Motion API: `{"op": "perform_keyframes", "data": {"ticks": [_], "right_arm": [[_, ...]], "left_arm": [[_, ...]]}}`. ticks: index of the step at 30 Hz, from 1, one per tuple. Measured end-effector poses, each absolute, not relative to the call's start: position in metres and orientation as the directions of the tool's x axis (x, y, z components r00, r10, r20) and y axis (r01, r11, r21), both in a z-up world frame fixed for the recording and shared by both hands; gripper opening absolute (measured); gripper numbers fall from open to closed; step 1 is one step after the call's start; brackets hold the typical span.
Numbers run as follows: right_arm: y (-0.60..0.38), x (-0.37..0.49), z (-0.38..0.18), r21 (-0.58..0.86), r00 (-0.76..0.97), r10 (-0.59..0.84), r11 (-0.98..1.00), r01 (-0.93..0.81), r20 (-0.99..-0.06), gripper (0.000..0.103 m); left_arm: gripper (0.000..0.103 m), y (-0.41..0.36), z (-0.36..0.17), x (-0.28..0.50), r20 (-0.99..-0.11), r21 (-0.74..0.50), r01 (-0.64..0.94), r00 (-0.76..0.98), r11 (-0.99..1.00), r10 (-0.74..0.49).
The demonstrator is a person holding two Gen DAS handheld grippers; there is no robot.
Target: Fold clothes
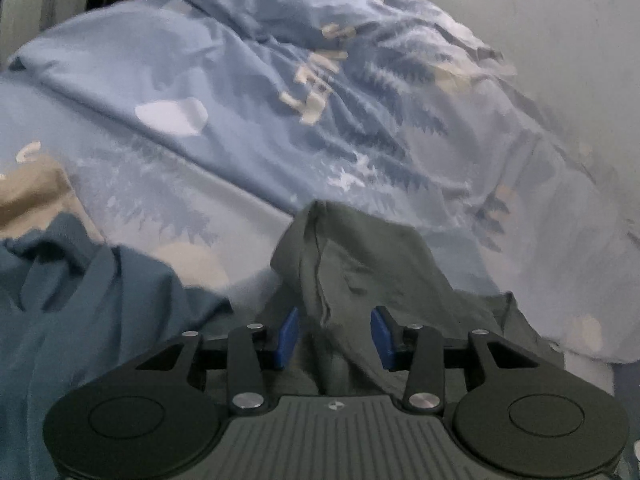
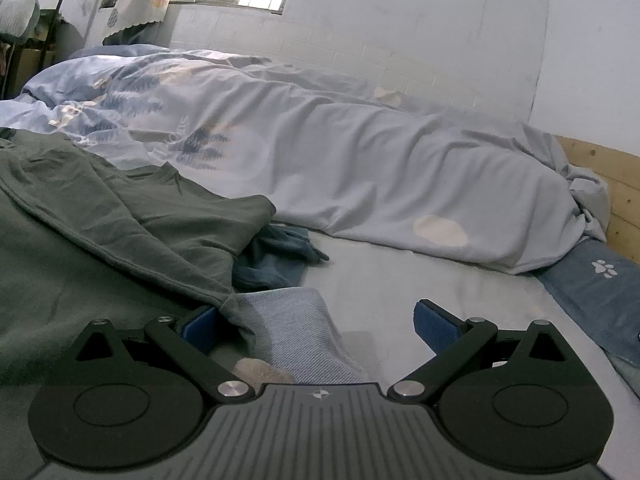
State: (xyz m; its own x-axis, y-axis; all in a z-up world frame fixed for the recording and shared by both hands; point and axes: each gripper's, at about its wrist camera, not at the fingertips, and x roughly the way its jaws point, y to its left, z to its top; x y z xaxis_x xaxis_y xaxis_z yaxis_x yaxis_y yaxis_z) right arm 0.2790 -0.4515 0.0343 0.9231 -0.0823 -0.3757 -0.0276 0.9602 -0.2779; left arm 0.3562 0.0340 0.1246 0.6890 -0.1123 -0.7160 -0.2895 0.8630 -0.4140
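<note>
I am holding my left gripper [image 1: 334, 334] with its blue pads apart around a raised fold of the dark green cotton garment [image 1: 360, 264], which is lying on the bed beside a crumpled blue cloth [image 1: 100, 300]. My right gripper [image 2: 320, 324] is standing wide open at the garment's edge, over a light blue ribbed fabric [image 2: 304, 336], near the pale patterned duvet [image 2: 360, 152].
</note>
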Motion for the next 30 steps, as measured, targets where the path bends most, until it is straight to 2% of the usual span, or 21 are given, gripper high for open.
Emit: {"op": "perform_keyframes", "data": {"ticks": [2,5,7,17,24,30], "right_arm": [[-0.451,0.279,0.035,-0.279,0.923,-0.083,0.960,-0.028,-0.376,0.100],[-0.451,0.278,0.035,-0.283,0.924,-0.085,0.959,-0.026,-0.374,0.100],[-0.451,0.278,0.035,-0.282,0.924,-0.085,0.959,-0.026,-0.373,0.100],[-0.453,0.281,0.035,-0.271,0.920,-0.102,0.963,-0.004,-0.378,0.100],[-0.456,0.280,0.036,-0.251,0.920,-0.100,0.968,0.002,-0.380,0.100],[-0.459,0.279,0.039,-0.239,0.918,-0.094,0.971,-0.001,-0.386,0.100]], "left_arm": [[0.024,0.034,0.125,0.359,-0.716,-0.401,-0.298,0.692,0.866,-0.093],[0.006,0.031,0.123,0.362,-0.733,-0.389,-0.290,0.672,0.874,-0.104],[0.004,0.028,0.124,0.361,-0.727,-0.389,-0.275,0.678,0.879,-0.109],[0.002,0.035,0.155,0.336,-0.635,-0.501,-0.253,0.757,0.828,-0.153],[0.002,0.041,0.174,0.319,-0.623,-0.514,-0.261,0.769,0.817,-0.146],[0.002,0.045,0.158,0.302,-0.660,-0.511,-0.301,0.738,0.805,-0.143]]}}
